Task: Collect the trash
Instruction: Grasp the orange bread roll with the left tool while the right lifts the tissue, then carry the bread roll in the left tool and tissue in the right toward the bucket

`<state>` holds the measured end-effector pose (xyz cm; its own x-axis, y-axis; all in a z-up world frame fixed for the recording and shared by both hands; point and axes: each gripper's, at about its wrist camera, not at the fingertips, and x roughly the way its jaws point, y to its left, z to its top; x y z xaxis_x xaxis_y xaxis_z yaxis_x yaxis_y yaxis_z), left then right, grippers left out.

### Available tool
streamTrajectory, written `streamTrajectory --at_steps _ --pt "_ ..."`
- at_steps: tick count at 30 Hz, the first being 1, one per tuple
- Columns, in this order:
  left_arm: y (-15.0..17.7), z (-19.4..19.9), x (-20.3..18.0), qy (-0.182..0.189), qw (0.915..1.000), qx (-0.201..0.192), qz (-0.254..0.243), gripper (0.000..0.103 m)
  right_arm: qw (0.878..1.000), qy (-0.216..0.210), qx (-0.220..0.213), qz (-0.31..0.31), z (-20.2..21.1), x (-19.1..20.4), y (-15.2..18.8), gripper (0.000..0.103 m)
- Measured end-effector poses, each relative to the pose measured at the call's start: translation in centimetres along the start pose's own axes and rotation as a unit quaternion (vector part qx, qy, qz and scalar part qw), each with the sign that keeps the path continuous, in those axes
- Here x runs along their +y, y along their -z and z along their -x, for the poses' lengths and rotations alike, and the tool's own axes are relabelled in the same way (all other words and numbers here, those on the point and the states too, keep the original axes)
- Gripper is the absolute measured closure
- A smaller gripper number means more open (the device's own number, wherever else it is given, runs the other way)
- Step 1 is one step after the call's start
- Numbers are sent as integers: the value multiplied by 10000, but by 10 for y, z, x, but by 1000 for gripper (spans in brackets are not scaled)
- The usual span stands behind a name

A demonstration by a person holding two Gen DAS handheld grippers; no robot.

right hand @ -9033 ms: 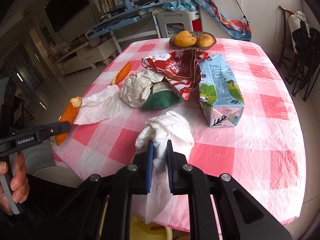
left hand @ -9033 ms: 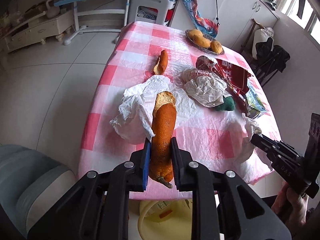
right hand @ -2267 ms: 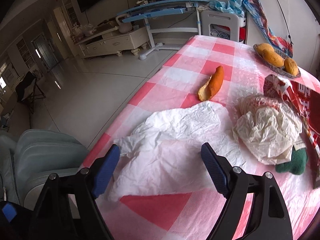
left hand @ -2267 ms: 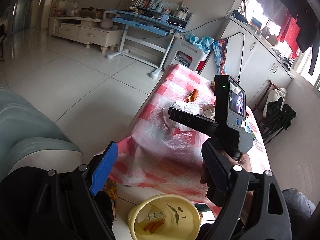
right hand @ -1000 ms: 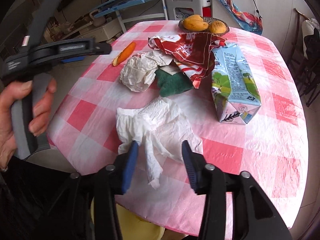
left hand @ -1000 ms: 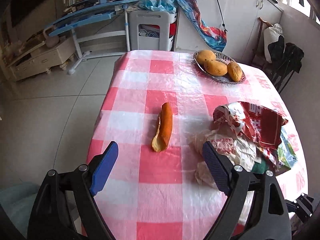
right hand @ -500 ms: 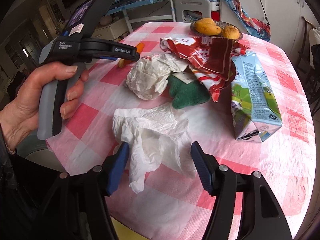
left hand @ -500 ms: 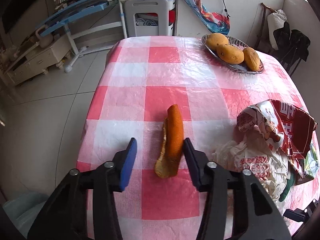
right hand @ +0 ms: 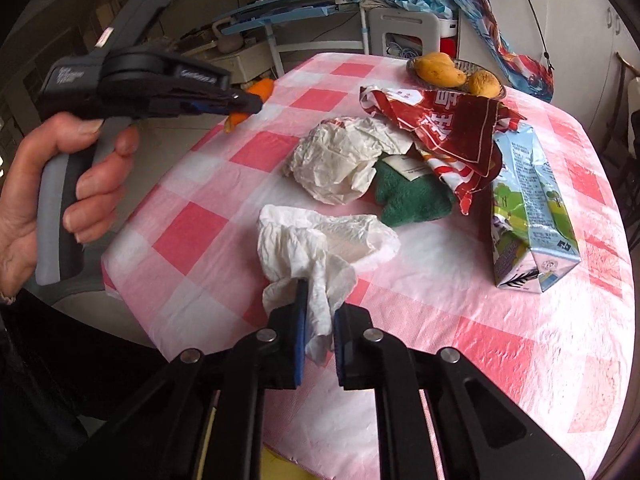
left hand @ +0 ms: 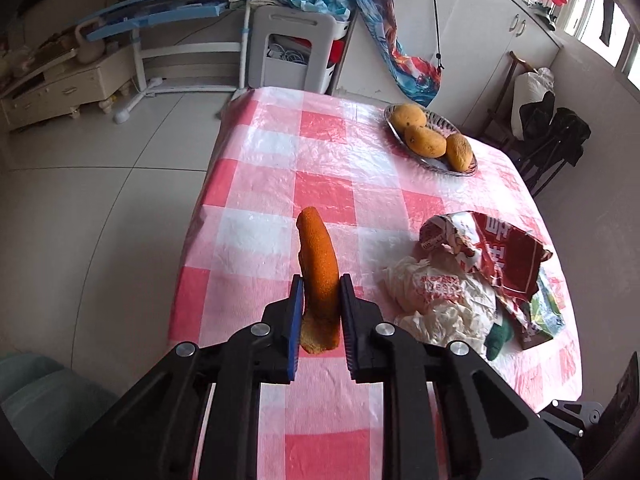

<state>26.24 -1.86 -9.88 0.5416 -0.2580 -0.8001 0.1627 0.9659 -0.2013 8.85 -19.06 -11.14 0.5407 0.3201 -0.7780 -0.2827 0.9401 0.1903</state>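
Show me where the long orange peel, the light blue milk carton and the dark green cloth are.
Long orange peel [left hand: 318, 256], left wrist view, its middle.
Light blue milk carton [right hand: 528, 208], right wrist view, its side.
Dark green cloth [right hand: 408, 200], right wrist view, its middle.

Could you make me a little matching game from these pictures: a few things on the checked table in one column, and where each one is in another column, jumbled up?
Things:
1. long orange peel
2. crumpled white paper tissue
3. yellow-orange mangoes
4. light blue drink carton

Places:
A. lying on its side at the table's right
B. pinched in the left gripper
C. in a metal dish at the far end
D. pinched in the right gripper

Pairs: 1-B, 2-D, 3-C, 4-A
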Motion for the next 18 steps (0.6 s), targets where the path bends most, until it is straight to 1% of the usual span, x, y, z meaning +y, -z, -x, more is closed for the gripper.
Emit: streamTrajectory --at_steps 3,6,10,13,18 --pt "9 27 -2 27 9997 -221 42 86 9992 -148 -252 -287 11 -6 -1 91" --pt "24 51 -7 -22 9991 -424 50 86 9967 -317 -539 -520 23 -10 0 91" --pt "52 79 -21 -136 9975 -672 -180 86 9927 -530 -821 -706 36 -6 6 91" --pt "71 93 -28 -77 9970 -720 -281 86 9911 -642 -904 -737 40 1 13 91" --pt "101 107 -38 -123 9962 -743 -428 86 9900 -748 -950 -727 47 15 26 91"
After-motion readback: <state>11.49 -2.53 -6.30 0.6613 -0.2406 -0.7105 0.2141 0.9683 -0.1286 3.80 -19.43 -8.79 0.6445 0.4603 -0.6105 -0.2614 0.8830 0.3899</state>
